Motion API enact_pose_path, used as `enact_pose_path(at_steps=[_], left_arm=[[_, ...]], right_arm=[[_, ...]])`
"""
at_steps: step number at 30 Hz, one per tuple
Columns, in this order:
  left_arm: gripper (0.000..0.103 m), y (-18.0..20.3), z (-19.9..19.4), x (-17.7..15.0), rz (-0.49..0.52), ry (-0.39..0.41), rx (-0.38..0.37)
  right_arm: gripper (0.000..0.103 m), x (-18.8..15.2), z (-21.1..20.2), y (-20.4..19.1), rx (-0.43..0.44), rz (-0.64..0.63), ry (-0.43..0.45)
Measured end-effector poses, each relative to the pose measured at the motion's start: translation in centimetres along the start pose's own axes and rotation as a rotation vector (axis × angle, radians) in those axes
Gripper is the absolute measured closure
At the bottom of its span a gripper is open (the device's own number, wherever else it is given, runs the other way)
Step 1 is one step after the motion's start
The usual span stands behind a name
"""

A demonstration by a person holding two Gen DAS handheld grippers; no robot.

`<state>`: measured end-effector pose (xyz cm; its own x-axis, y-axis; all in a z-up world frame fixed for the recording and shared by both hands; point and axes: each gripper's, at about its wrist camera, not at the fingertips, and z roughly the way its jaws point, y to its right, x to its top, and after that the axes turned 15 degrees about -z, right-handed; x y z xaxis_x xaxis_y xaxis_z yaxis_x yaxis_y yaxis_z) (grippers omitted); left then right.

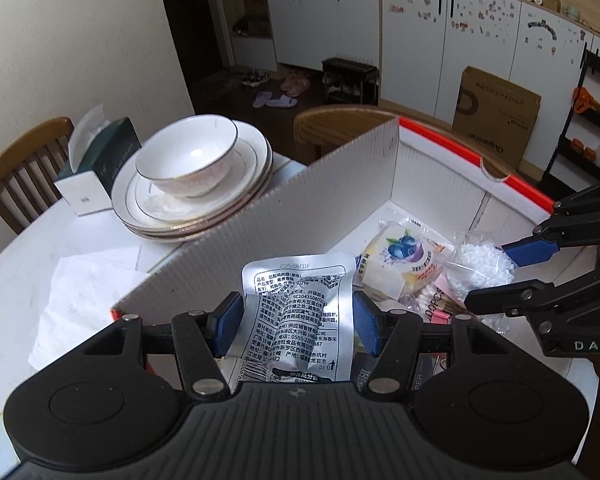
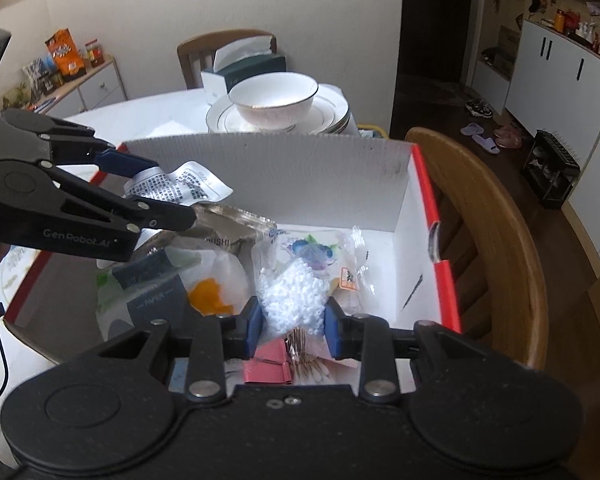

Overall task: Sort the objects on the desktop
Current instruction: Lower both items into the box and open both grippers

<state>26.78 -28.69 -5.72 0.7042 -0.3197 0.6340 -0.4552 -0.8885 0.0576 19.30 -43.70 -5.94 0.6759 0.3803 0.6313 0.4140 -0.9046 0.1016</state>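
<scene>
Both tongs are hanging over the open cardboard box (image 2: pixel 320 168), which is sitting on the white desk (image 1: pixel 28 264) with its red-edged right wall (image 2: pixel 432 216) running close beside a wooden chair (image 2: pixel 496 216). The tall corrugated wall (image 1: pixel 284 216) is dividing the box from the dishes, just beyond it. The far right corner of the box floor (image 2: pixel 404 264) is lying bare; the near and left parts are crowded with packets. The left tongs (image 1: pixel 296 320) are partly spread and clamping one silver printed packet (image 1: pixel 300 304) above the box's near left corner. The right tongs (image 2: pixel 292 322) are clenched on one clear bag of white beads (image 2: pixel 294 300), dangling over the box's middle. On the desk: one bowl (image 1: pixel 188 160) is sitting on a stack of plates (image 1: pixel 196 208), exact count hard to tell, with one tissue box (image 1: pixel 96 160) behind and one crumpled paper (image 1: pixel 84 296) lying near the box. Inside the box one blueberry snack packet (image 1: pixel 404 252) is showing.
</scene>
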Motion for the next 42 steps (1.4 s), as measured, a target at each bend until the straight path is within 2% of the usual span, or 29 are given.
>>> enact_pose_path(at_steps=[10,18,28,31,34,42], left_arm=[[0.045,0.2,1.6,-0.7,-0.012,-0.065,-0.011],[0.044,0.3,2.0,-0.6,-0.009,-0.087,-0.01],[0.041,0.4,1.5,-0.9,-0.011,-0.074,-0.001],[0.04,0.5,0.9,-1.0,-0.01,-0.062,0.005],[0.035,0.4,0.2,-1.1,-0.014,-0.047,-0.001],[0.034,0.2,-2.5,-1.7,-0.038,0.004,-0.011]], right_arm=[[0.072,-0.3,1.3,0.0,0.026,-0.022,-0.035],[0.072,-0.6,2.5,0.1,0.04,-0.034,-0.057],[0.067,-0.8,2.6,0.5,0.042,-0.04,-0.067],[0.064,-0.7,2.1,0.4,0.038,-0.048,-0.056],[0.062,-0.6,1.5,0.4,0.034,-0.053,-0.041],[0.057,-0.5,-0.5,0.0,0.042,-0.06,-0.004]])
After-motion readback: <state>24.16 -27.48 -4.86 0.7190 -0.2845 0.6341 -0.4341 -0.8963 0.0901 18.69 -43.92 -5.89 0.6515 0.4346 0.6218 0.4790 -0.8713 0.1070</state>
